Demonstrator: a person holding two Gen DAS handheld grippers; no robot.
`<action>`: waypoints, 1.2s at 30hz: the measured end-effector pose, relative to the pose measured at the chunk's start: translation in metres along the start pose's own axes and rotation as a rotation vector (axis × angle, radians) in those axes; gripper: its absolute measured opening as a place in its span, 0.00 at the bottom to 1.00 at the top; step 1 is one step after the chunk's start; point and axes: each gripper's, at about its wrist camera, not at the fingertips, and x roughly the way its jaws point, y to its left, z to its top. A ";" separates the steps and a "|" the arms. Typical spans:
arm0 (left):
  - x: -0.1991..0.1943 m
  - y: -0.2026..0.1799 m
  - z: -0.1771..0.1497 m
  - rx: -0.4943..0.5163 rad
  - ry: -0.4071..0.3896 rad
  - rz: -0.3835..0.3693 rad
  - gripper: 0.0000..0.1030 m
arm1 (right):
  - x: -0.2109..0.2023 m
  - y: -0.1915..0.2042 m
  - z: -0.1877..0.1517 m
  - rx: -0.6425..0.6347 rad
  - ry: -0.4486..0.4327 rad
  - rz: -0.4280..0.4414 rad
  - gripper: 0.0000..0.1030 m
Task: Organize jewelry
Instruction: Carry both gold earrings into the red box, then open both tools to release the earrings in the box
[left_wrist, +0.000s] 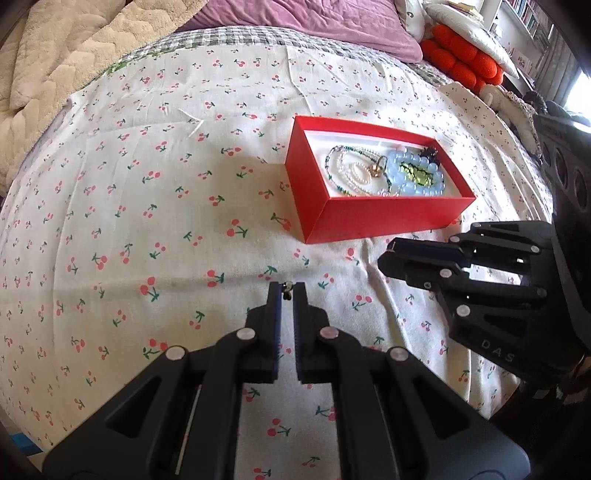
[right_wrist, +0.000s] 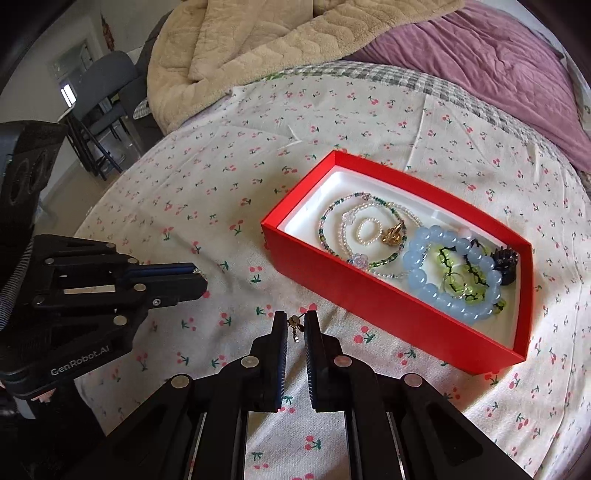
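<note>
Red box (right_wrist: 369, 306) open on bedspread w/ bead necklaces (right_wrist: 332, 221), blue bracelet (right_wrist: 436, 288), gold ring (right_wrist: 393, 234) inside.

Prob. home bedroom: bed (right_wrist: 369, 122) w/ blankets (right_wrist: 258, 44), pillow (left_wrist: 332, 26).

The box (right_wrist: 384, 314) is red outside, white inside. The bracelet (right_wrist: 448, 275) is pale blue. The bedsheet (left_wrist: 147, 184) is cream with red cherries.

A cherry-print sheet (left_wrist: 147, 184) is spread beneath the gripper; beige blanket (right_wrist: 258, 48) and purple quilt (right_wrist: 498, 74) are seen beyond.
</note>
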 end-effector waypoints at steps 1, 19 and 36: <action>-0.002 0.000 0.003 -0.006 -0.008 -0.008 0.07 | -0.005 -0.002 0.002 0.009 -0.011 0.003 0.09; 0.015 -0.036 0.064 0.017 -0.082 -0.164 0.07 | -0.039 -0.078 0.029 0.236 -0.106 -0.012 0.09; 0.036 -0.040 0.083 0.048 -0.071 -0.165 0.09 | -0.020 -0.104 0.032 0.289 -0.061 0.041 0.18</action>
